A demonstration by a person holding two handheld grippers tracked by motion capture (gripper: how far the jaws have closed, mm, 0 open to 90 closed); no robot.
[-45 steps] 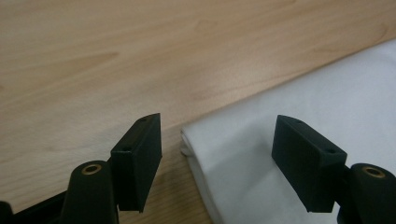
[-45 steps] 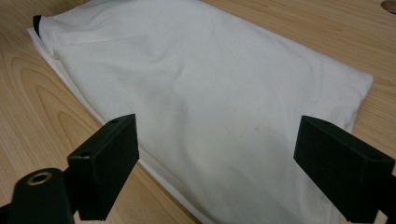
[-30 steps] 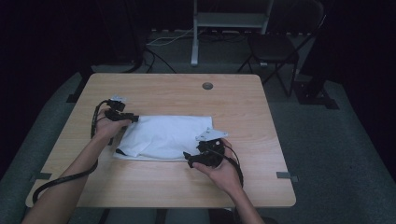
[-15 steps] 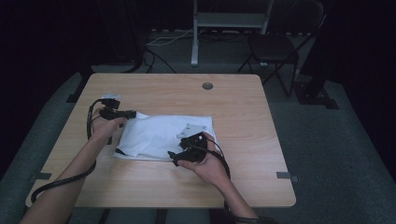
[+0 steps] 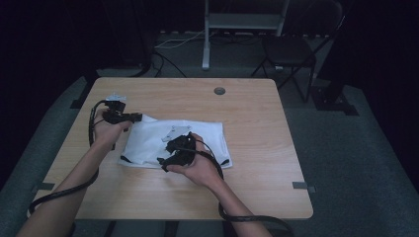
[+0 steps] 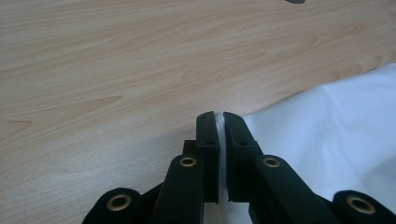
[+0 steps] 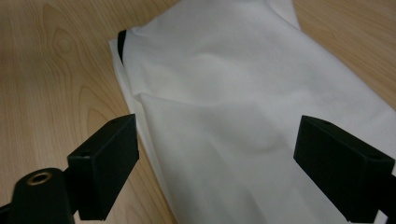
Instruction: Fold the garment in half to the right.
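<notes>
Overhead arrangement. A white folded garment (image 5: 175, 140) lies flat on the wooden table (image 5: 257, 123), left of the table's centre and nearer the person's edge than the far edge. The garment has a dark trim, visible at its near corners in the high view and as a short black band (image 7: 122, 44) at one corner in the right gripper view. A small round grommet (image 5: 219, 91) sits in the tabletop beyond the garment, well apart from it. No container stands on the table; the garment is the sole loose item on it.

Left gripper (image 5: 129, 117). Held at the garment's far left corner. In the left gripper view (image 6: 219, 122) its two black jaws are pressed together with a thin white strip of the cloth clamped between them; the rest of the cloth (image 6: 336, 140) spreads to the right over bare wood.

Right gripper (image 5: 170, 155). Held over the garment's near edge, toward its left half, with the hand (image 5: 197, 168) behind it. In the right gripper view (image 7: 215, 154) its jaws stand wide apart, one to each side, with the white cloth (image 7: 224, 93) lying between and beyond them; nothing is gripped.

Surroundings. A dark chair (image 5: 296, 47) and a metal stand (image 5: 237, 22) occupy the floor beyond the table.
</notes>
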